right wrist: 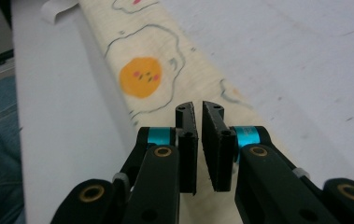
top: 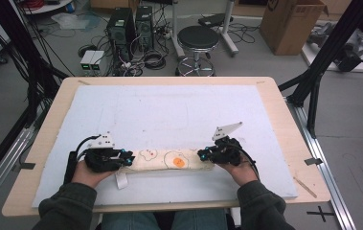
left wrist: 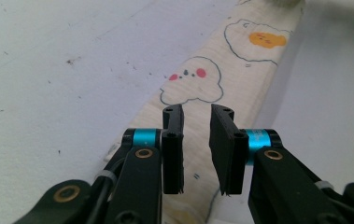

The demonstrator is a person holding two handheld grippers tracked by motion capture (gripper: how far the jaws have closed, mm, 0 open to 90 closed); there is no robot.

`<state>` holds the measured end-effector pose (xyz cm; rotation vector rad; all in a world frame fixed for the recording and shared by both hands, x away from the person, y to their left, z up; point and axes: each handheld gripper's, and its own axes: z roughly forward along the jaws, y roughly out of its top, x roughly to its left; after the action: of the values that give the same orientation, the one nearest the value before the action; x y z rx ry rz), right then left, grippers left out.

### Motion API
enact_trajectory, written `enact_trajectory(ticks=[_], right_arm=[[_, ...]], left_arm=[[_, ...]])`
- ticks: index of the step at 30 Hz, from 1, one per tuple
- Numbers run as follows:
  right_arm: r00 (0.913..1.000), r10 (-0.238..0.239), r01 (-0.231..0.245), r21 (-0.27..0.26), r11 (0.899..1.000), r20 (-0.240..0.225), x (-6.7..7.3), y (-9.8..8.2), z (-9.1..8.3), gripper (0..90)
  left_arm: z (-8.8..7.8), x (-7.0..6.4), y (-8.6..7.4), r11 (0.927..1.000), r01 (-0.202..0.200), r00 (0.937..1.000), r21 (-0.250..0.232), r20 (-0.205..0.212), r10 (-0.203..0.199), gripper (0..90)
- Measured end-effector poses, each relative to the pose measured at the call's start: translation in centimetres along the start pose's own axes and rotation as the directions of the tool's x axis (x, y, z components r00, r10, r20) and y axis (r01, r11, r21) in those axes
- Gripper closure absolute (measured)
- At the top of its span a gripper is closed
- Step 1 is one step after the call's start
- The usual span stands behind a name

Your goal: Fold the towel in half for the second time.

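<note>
White foam sheeting (top: 169, 110) covers most of the wooden table (top: 284, 124), and we note it as the working surface. On its near part lies the folded cream cloth (top: 169, 160), a long narrow strip printed with cloud and fried-egg figures, stretched crosswise between the two grippers. A small white tag (top: 121, 179) hangs from its left end.

We find the left gripper (top: 127, 158) at the strip's left end. In the left gripper view its jaws stand a narrow gap apart over the cloth (left wrist: 212, 88), with nothing pinched between the pads. The right gripper (top: 203, 155) sits at the opposite end; in the right gripper view its jaws are nearly closed, a slit between them, and we see no cloth (right wrist: 151, 70) caught in it.

Risk, in our judgement: neither end is held, so any drag of a jaw across the fabric could unroll the fold or skew the strip. A closing pinch may also take the top layer alone.
</note>
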<state>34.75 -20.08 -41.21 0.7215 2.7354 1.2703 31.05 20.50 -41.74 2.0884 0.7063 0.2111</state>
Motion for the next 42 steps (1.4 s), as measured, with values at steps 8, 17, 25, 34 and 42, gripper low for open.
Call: enact_trajectory(ticks=[8, 17, 25, 34, 42], right_arm=[[0.9967, 0.063, -0.066, 0.054, 0.996, 0.051, -1.7, -1.2, 0.9, 82.3], [0.9962, 0.072, -0.073, 0.023, 0.997, 0.048, -1.6, -2.5, 0.5, 80.2], [0.9994, 0.016, -0.014, -0.051, 0.999, 0.029, -0.4, -2.0, -0.3, 76.0], [0.9996, -0.013, 0.012, 0.014, 1.000, 0.024, 0.7, -2.8, -0.3, 76.0], [0.9982, -0.042, 0.039, 0.052, 0.998, 0.044, 0.9, -3.1, 0.1, 76.1]], left_arm=[[1.2, 0.6, -1.1, 0.9948, 0.010, 0.9997, 0.101, -0.024, -0.008, 71.3], [0.8, 0.5, -1.8, 0.9965, 0.002, 0.9995, 0.083, -0.033, 0.001, 71.4], [0.0, -0.1, -1.7, 0.9994, -0.013, 0.9991, 0.033, -0.040, 0.014, 66.6], [-0.1, -0.3, -2.1, 0.9972, -0.035, 0.9989, 0.067, -0.030, 0.037, 67.4], [0.1, -0.3, -2.6, 0.9969, -0.035, 0.9985, 0.070, -0.038, 0.038, 68.7]])
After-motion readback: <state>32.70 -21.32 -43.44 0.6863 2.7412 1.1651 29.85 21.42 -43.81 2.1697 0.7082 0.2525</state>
